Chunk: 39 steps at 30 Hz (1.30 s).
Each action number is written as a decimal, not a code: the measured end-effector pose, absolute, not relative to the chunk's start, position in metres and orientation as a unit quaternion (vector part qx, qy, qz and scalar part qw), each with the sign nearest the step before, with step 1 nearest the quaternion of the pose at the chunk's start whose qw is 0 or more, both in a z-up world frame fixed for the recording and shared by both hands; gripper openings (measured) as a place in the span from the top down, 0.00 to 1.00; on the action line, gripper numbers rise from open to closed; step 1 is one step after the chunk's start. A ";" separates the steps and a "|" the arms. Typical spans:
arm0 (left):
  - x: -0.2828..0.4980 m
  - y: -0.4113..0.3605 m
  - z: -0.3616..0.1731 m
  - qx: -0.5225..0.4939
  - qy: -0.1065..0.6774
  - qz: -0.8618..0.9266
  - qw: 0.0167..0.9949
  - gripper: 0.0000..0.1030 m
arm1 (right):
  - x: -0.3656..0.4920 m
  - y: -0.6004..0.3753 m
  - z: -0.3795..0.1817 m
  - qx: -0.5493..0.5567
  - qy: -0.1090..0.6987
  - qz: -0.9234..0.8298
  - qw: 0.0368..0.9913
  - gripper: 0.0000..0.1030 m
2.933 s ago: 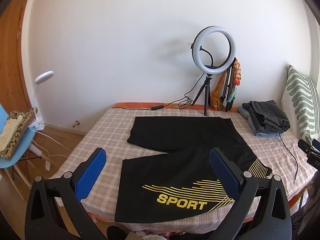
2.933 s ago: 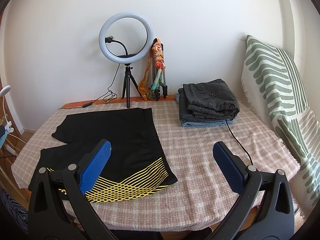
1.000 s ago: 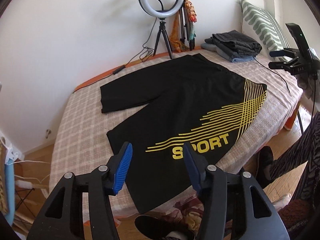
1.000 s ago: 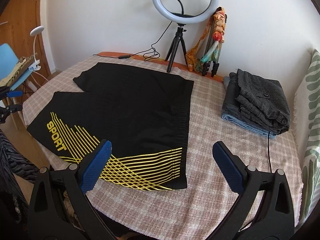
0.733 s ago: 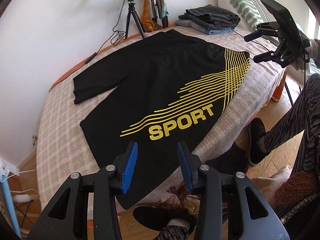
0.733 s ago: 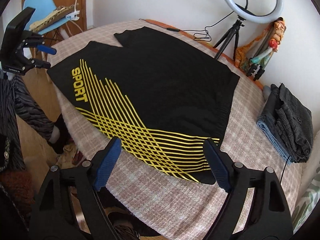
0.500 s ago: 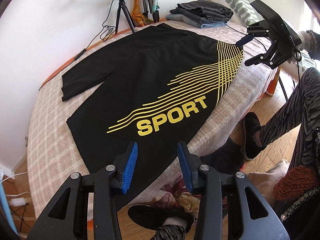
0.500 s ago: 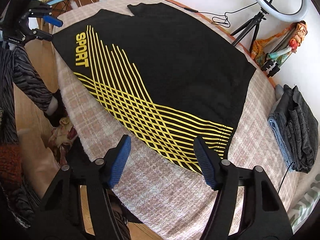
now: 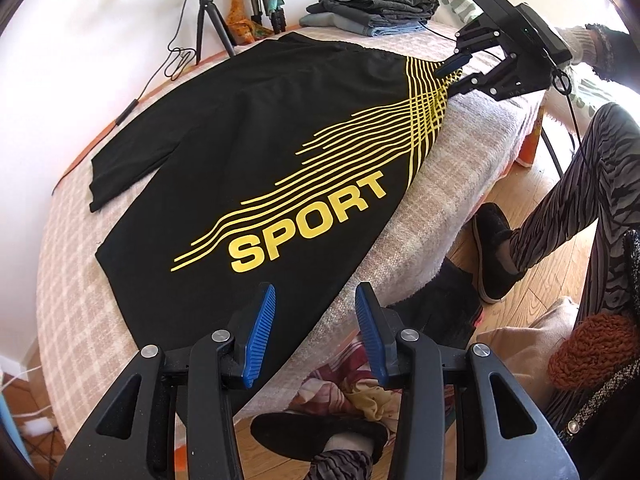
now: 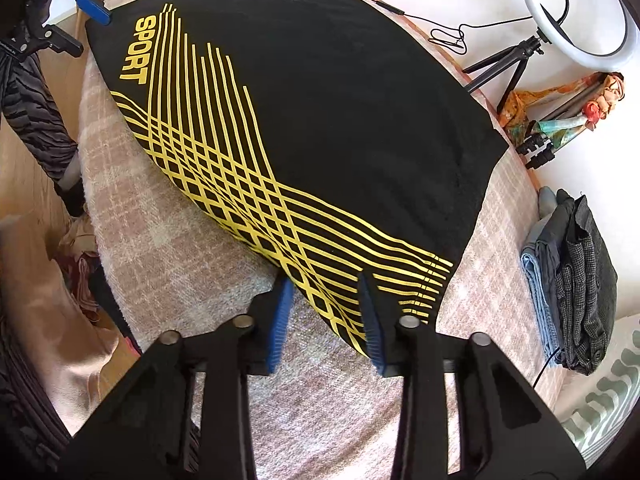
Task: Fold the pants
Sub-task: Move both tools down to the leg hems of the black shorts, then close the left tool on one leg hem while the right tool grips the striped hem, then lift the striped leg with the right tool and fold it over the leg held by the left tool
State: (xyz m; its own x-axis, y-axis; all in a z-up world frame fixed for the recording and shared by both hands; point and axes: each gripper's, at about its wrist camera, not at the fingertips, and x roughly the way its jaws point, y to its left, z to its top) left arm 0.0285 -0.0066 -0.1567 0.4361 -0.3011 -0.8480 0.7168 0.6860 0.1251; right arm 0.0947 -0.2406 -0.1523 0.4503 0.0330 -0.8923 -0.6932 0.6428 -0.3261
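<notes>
Black pants point(image 9: 256, 120) with yellow stripes and the word SPORT lie flat on the checked bed cover point(image 9: 68, 280); they also show in the right wrist view point(image 10: 340, 92). My left gripper point(image 9: 316, 312) is open, its blue pads just above the near leg hem at the bed's front edge. My right gripper point(image 10: 324, 300) is open, its pads straddling the striped waistband corner; it also shows in the left wrist view point(image 9: 456, 76). My left gripper shows far off in the right wrist view point(image 10: 86, 26).
A stack of folded clothes point(image 10: 576, 280) lies on the bed to the right. A ring light on a tripod point(image 10: 576, 12) and a cable point(image 9: 176, 60) stand at the wall. The person's legs and slippers point(image 9: 496, 240) are beside the bed.
Both grippers have moved down and in towards the pants. The right gripper's jaws have narrowed around the waistband corner; the left now hangs close over the leg hem.
</notes>
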 end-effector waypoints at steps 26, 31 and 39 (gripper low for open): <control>0.064 0.015 -0.159 0.209 0.416 -0.262 0.845 1.00 | 0.117 -0.234 -0.109 -0.313 0.432 0.204 0.821 0.96; 0.075 0.023 -0.134 0.176 0.382 -0.253 0.872 1.00 | 0.119 -0.234 -0.102 -0.304 0.421 0.191 0.833 0.96; 0.101 0.030 -0.105 0.164 0.350 -0.240 0.890 1.00 | 0.133 -0.233 -0.070 -0.287 0.388 0.165 0.860 0.97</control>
State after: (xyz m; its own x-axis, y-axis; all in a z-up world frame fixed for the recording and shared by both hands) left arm 0.1010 0.0302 -0.1052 0.6395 -0.3121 -0.7025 0.5424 0.8308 0.1247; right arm 0.1334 -0.2330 -0.0700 0.6448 0.0609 -0.7620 -0.5063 0.7808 -0.3661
